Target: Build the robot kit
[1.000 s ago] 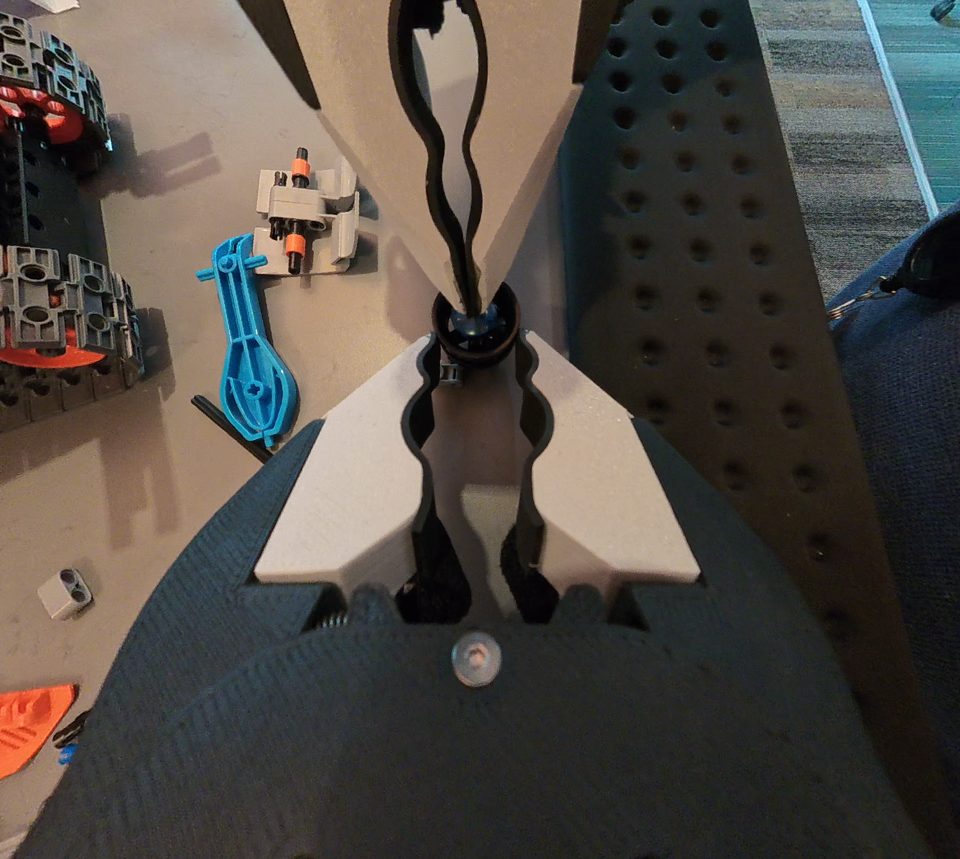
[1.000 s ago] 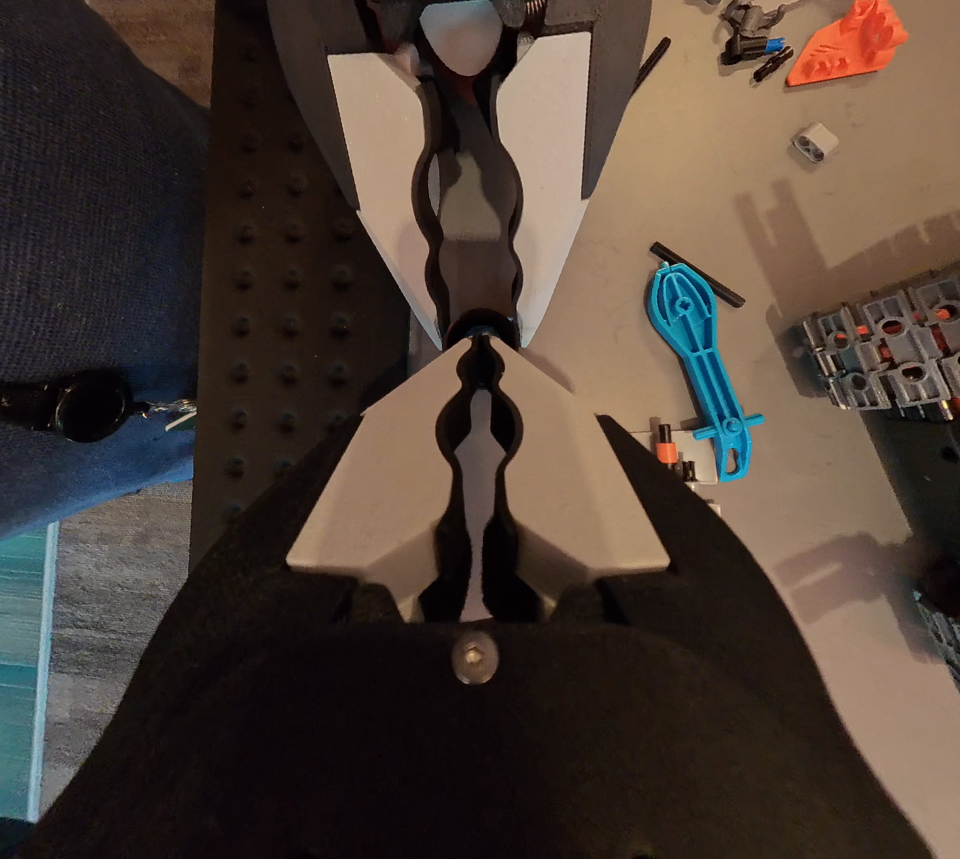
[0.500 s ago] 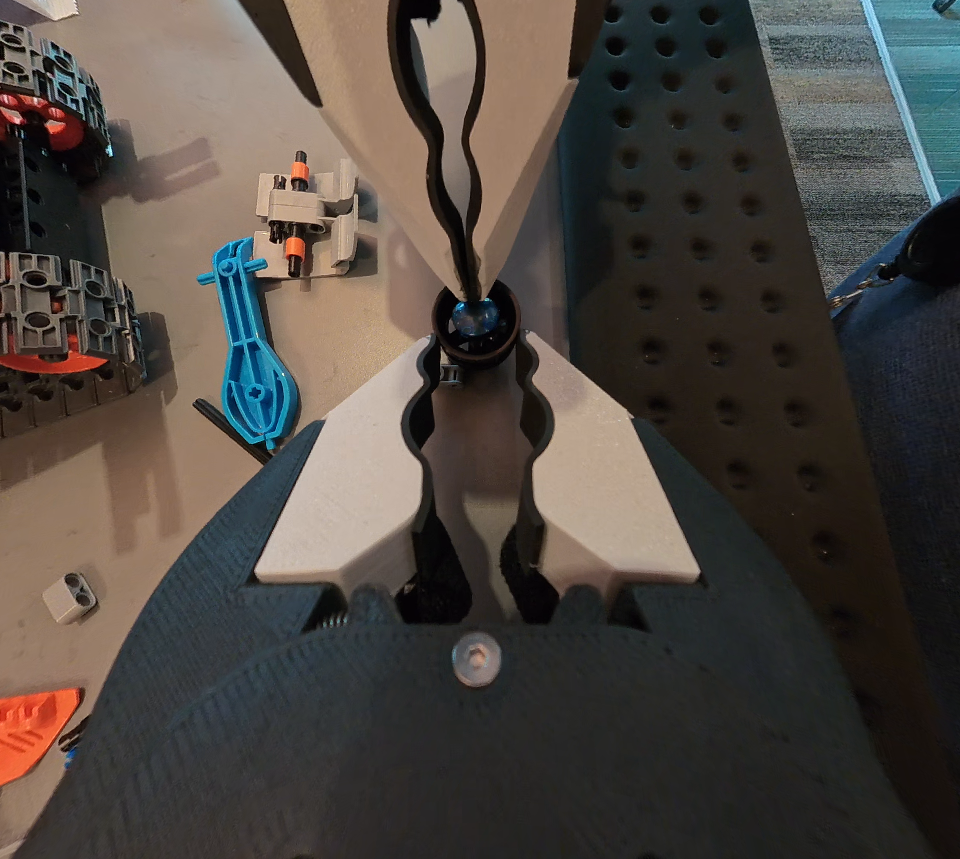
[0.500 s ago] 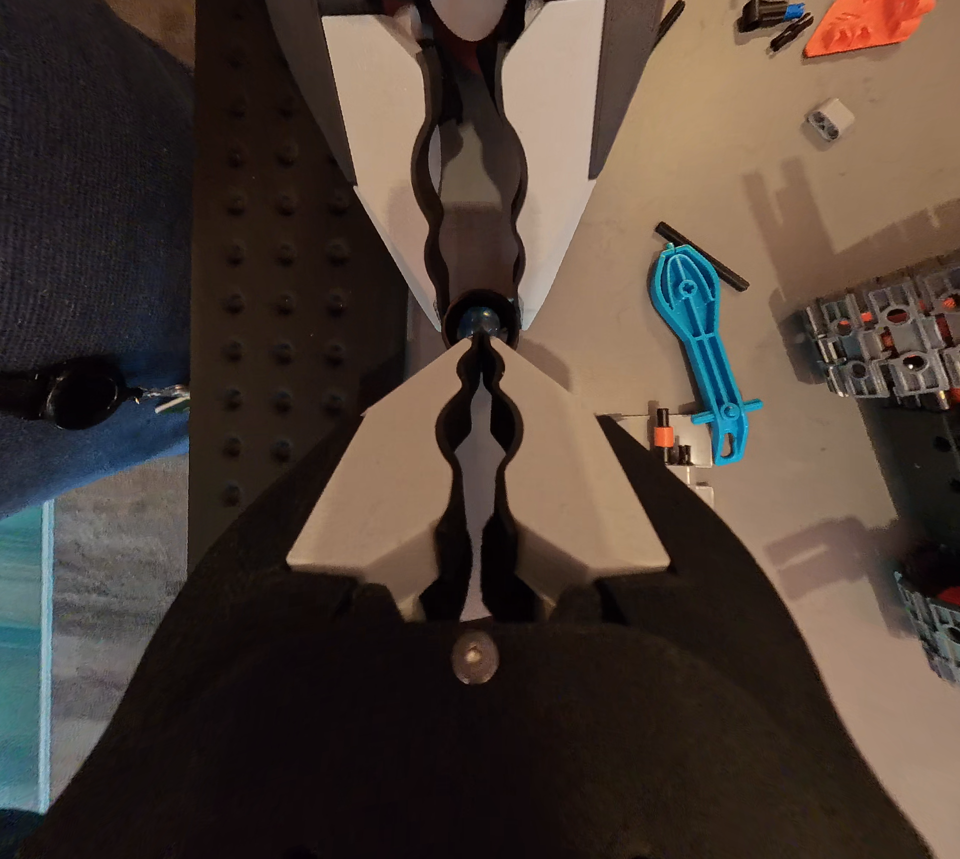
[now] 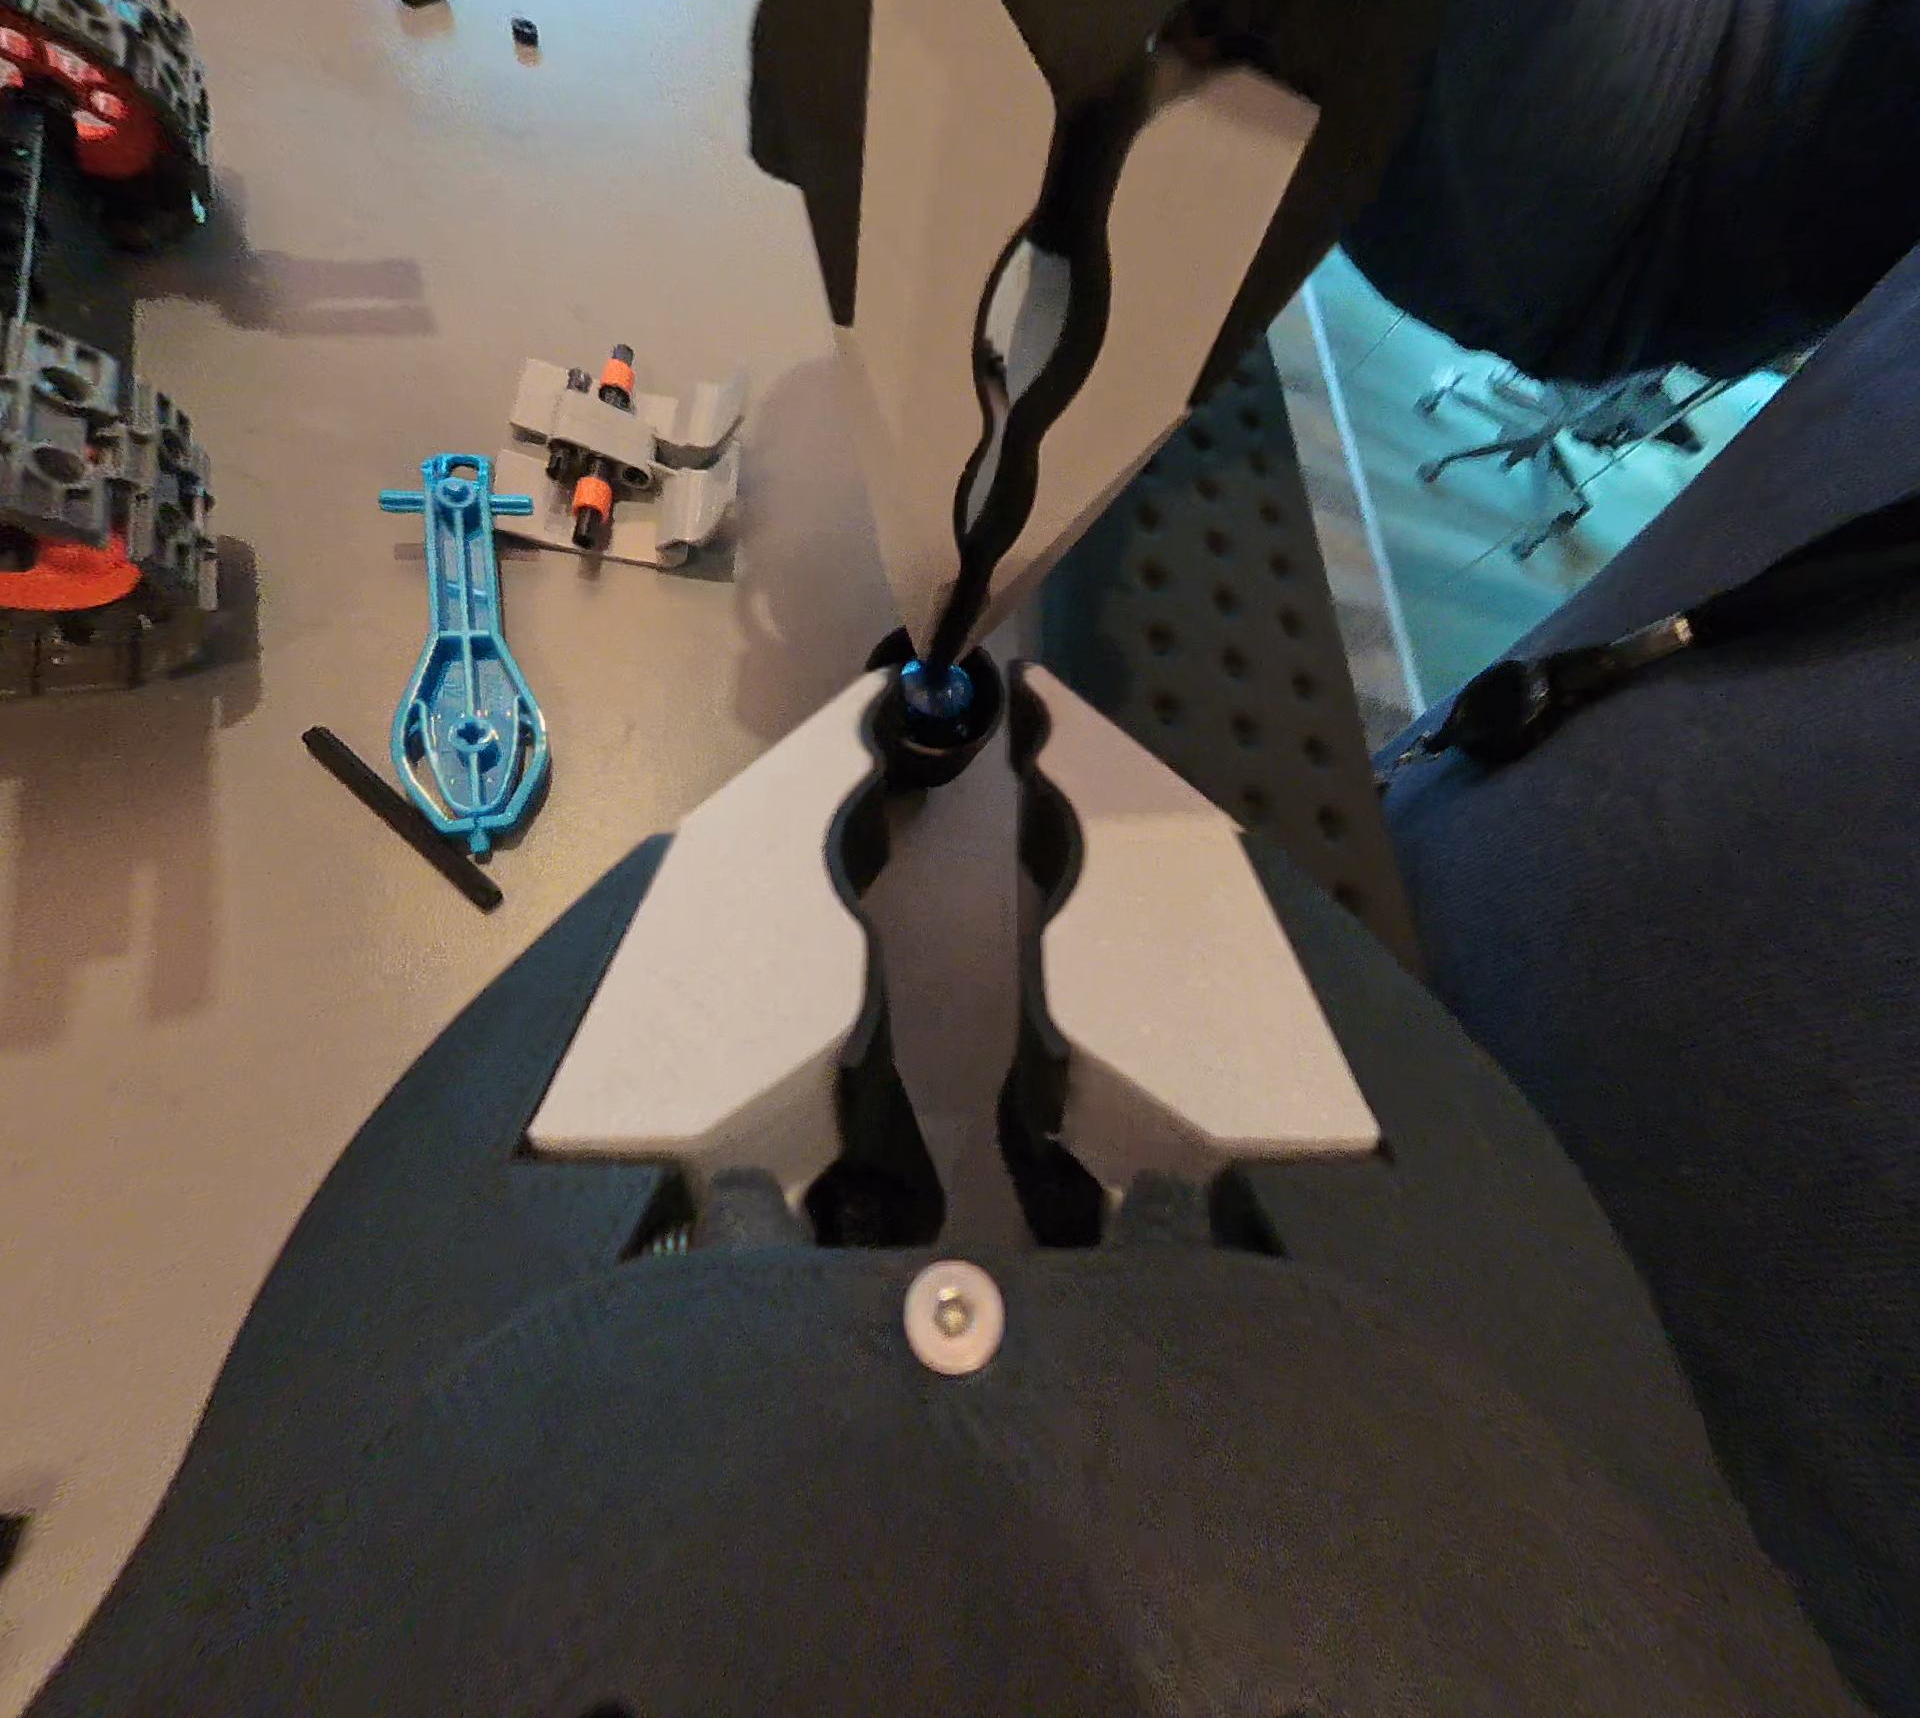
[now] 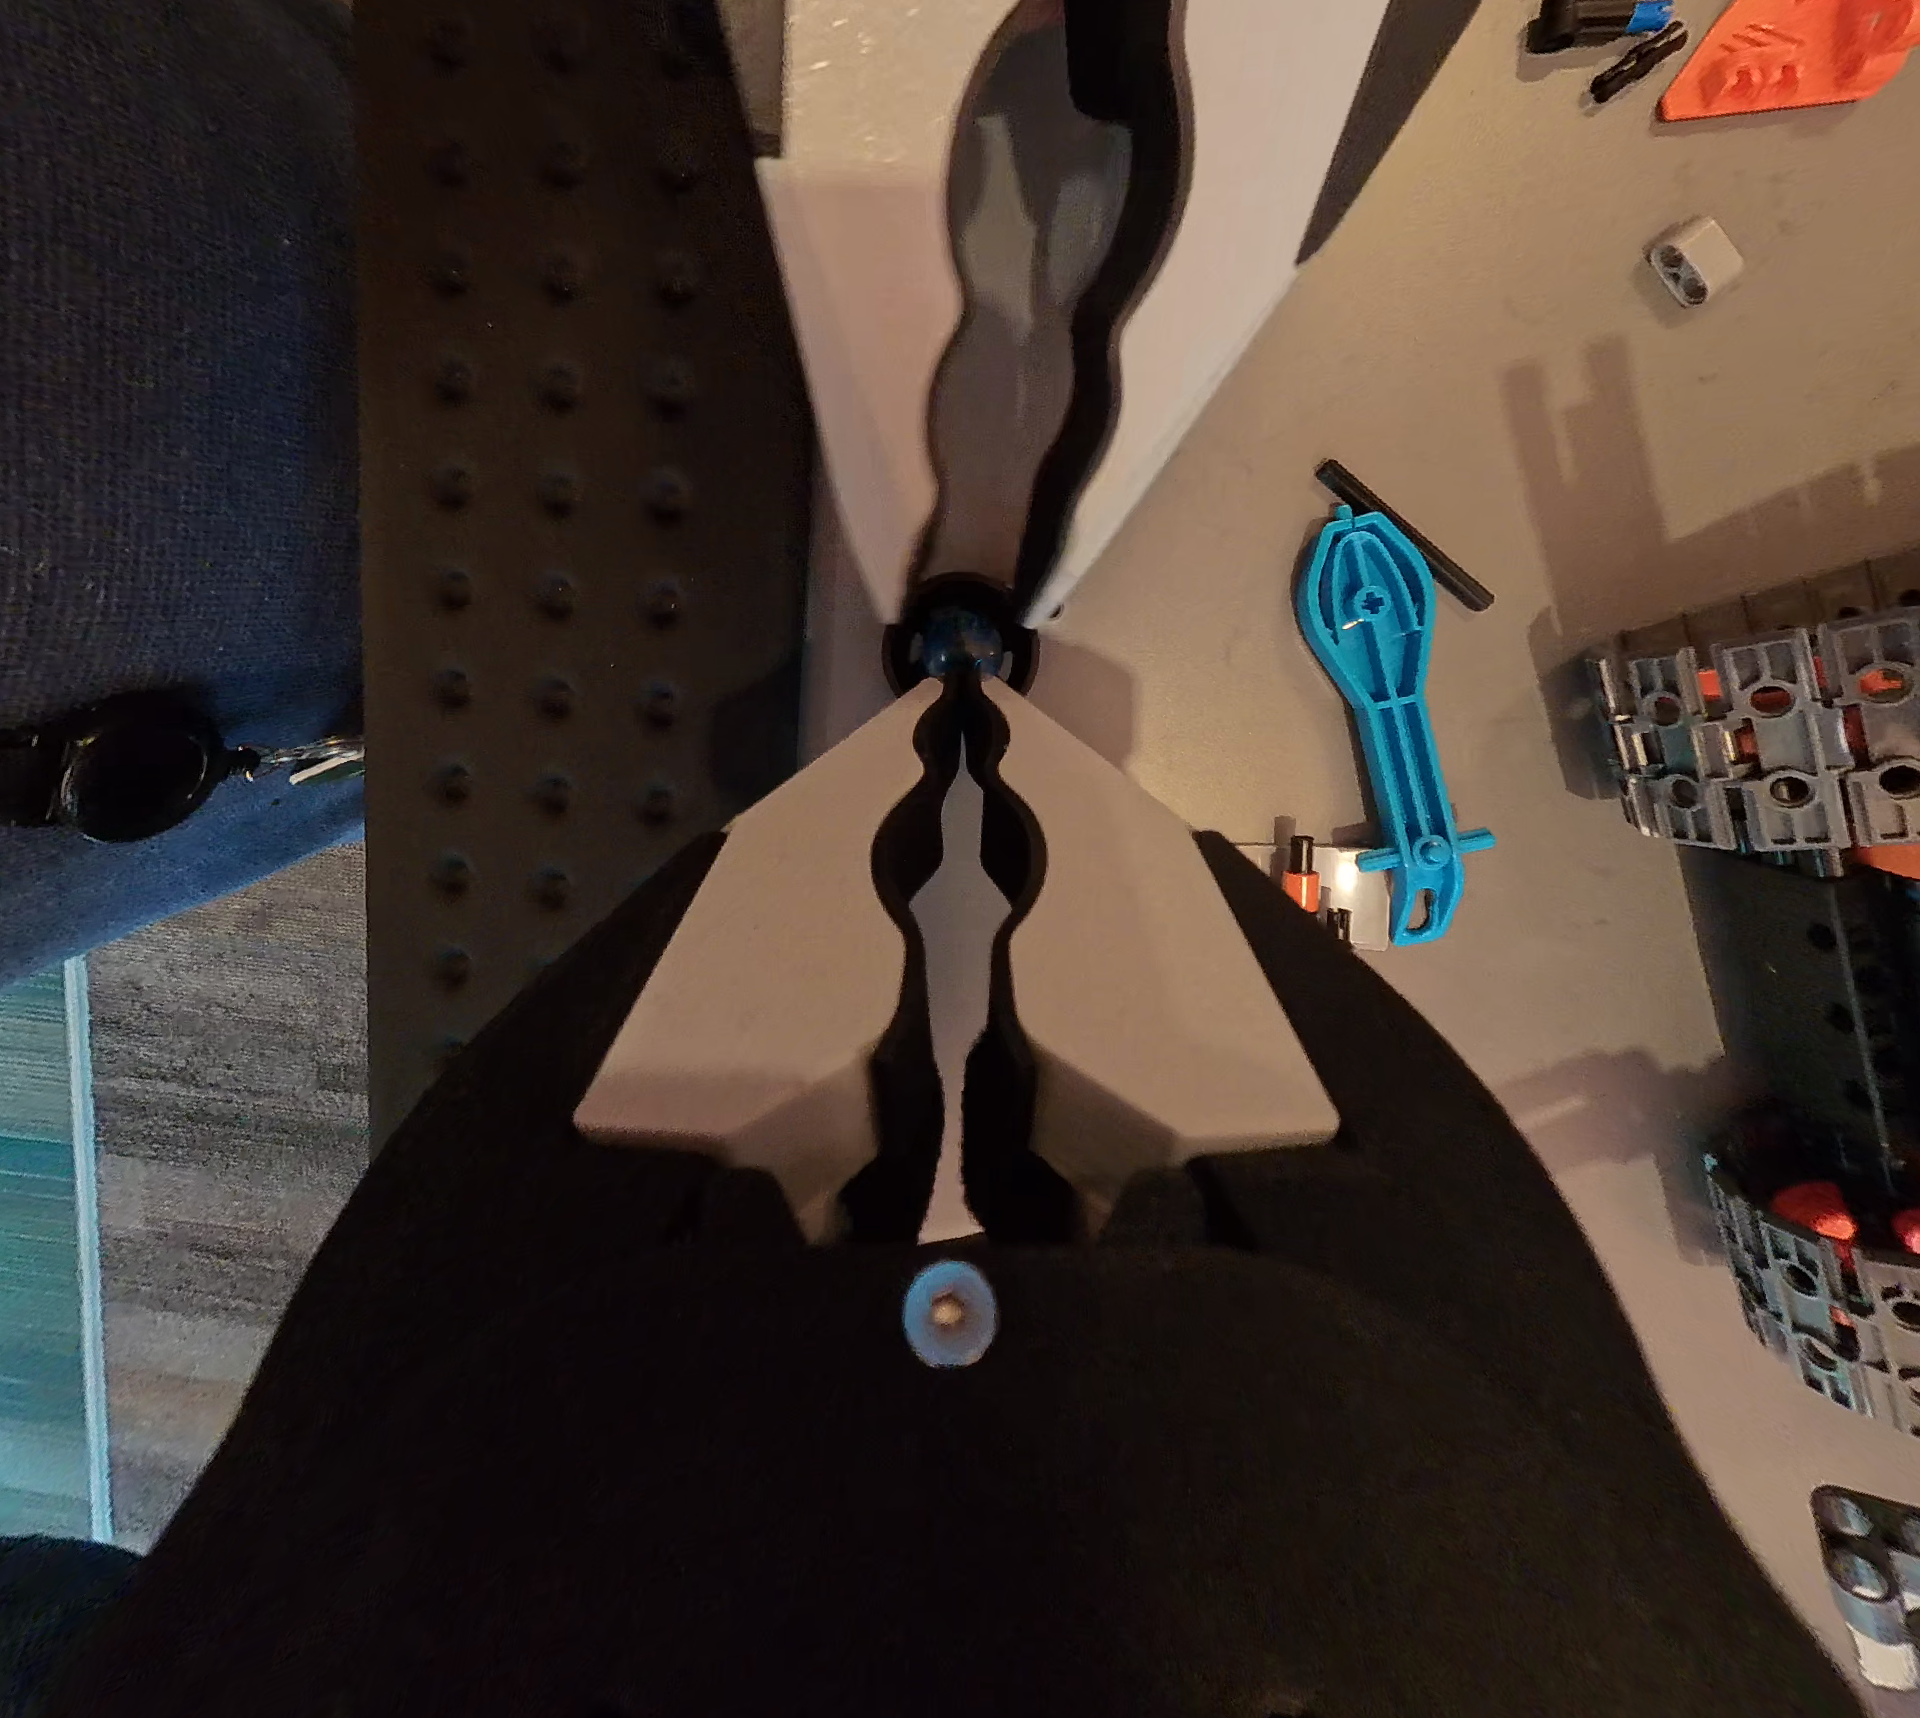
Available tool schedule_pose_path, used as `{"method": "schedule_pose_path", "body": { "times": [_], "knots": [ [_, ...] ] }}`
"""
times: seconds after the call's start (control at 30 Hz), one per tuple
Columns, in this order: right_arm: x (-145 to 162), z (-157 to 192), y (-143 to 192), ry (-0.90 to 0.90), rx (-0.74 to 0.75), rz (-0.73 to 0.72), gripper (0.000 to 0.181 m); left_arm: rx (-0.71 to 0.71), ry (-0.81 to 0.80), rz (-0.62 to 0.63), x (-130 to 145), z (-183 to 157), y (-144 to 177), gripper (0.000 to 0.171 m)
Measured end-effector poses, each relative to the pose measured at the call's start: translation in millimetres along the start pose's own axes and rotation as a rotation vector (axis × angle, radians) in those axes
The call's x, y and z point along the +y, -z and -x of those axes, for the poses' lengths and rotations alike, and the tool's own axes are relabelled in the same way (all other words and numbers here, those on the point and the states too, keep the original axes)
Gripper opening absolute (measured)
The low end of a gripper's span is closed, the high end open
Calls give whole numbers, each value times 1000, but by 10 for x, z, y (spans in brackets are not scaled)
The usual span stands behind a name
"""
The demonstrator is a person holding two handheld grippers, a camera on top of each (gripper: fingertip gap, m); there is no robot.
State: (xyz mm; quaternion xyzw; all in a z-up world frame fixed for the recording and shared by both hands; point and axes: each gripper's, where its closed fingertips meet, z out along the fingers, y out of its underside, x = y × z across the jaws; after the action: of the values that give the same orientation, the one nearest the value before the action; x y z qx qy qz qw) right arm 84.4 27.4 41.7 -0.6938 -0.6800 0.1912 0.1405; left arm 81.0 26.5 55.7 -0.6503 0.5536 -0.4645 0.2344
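Note:
My two grippers meet tip to tip above the grey table's edge. My left gripper (image 5: 945, 683) is shut on a small black round piece (image 5: 932, 749), held between its fingertips. My right gripper (image 6: 961, 694) is shut on a short blue pin (image 6: 951, 645) whose end sits in the hole of the black round piece (image 6: 914, 629). In the left wrist view the right gripper (image 5: 940, 629) comes down from the upper right, onto the blue pin (image 5: 933, 694). In the right wrist view the left gripper (image 6: 966, 603) comes in from the top.
On the grey table (image 5: 623, 110) lie a blue lever-shaped part (image 5: 462, 671), a black axle (image 5: 400, 816), a grey bracket with orange pins (image 5: 623, 473) and a tracked vehicle (image 5: 83, 442). An orange panel (image 6: 1829, 37) and a small grey connector (image 6: 1694, 260) lie farther off. A black perforated panel (image 6: 551, 421) and a person's dark clothing (image 5: 1662, 941) border the table. My two grippers' fingertips are within a few centimetres of each other.
Both grippers have tilted. The right gripper now leans in from the upper right, and the left gripper looks larger and closer in the right wrist view. Both still hold their parts.

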Motion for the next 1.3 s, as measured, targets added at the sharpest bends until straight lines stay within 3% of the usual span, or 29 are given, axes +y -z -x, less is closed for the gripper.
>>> {"method": "schedule_pose_path", "body": {
  "times": [0.1,0.3,0.63,0.7,0.73,1.1,1.3],
  "knots": [
    [-4,0,-2,-2,7,-6,0,-1,72,-9,9,48,-11,6],
    [-13,8,-7,-5,-2,-22,0,-44,29,17,65,87,-53,0],
    [13,-30,-8,14,24,21,0,-143,-200,49,93,63,-73,0],
    [106,-21,-119,18,9,75,0,-142,-258,118,208,1,-195,0],
    [217,-47,-221,38,35,141,0,-212,-342,220,341,93,-230,0],
    [118,-91,182,-83,69,-197,0,-178,-256,123,197,93,-133,1],
    [290,-151,139,-195,99,-301,16,-139,-216,125,184,67,-99,37]
  ]
}}
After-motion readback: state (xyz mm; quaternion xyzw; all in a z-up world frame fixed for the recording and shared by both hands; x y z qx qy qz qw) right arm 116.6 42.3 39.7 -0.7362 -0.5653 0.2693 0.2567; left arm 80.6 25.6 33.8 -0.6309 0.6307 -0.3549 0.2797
